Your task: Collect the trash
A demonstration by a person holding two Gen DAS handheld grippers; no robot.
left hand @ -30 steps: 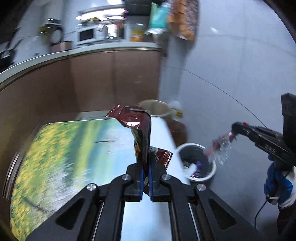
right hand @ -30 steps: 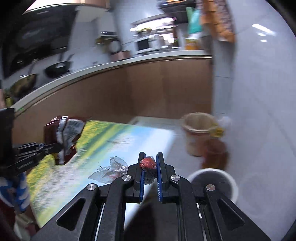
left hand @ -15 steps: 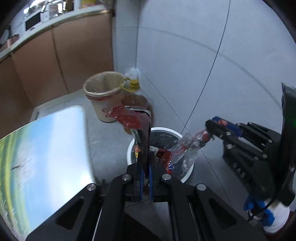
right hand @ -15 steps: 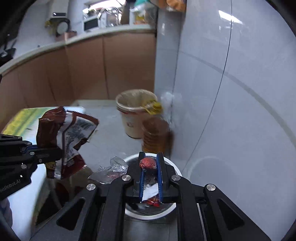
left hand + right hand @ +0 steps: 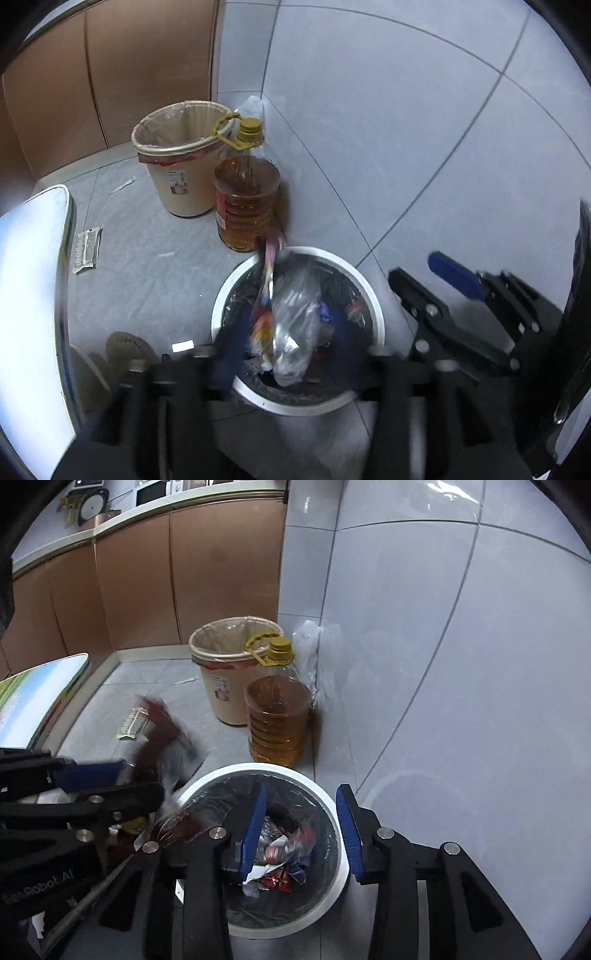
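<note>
Grey tiled floor (image 5: 122,701) in a kitchen corner, pale tiled wall to the right, brown cabinets (image 5: 147,576) behind; a table edge with a printed cover (image 5: 40,690) is seen at left.

Nearest, the right gripper (image 5: 301,834) is held directly over the white bin (image 5: 341,878); its blue-padded fingers are spread wide with nothing between them; wrappers and a clear plastic bottle (image 5: 295,325) lie inside the bin. The left gripper (image 5: 122,781) is seen just left of the bin rim; its fingers appear parted, though blur makes this uncertain in its own view; a dark red snack bag (image 5: 162,734) is blurred just beyond its tips, apparently loose and over the rim's left side rather than the centre; whether it is touching a finger cannot be told.

Judgement: release step of the drop, nearly done. For a clean result, the left gripper should be kept over the bin opening until the bag is seen inside; a light bag may drift and catch the rim.

Farther: a flattened wrapper (image 5: 131,723) lies on the floor near the table, likely the next piece; an oil jug (image 5: 277,720) with a yellow cap stands just behind the bin; a beige lined bin (image 5: 229,672) stands beside the jug, against the cabinets.
</note>
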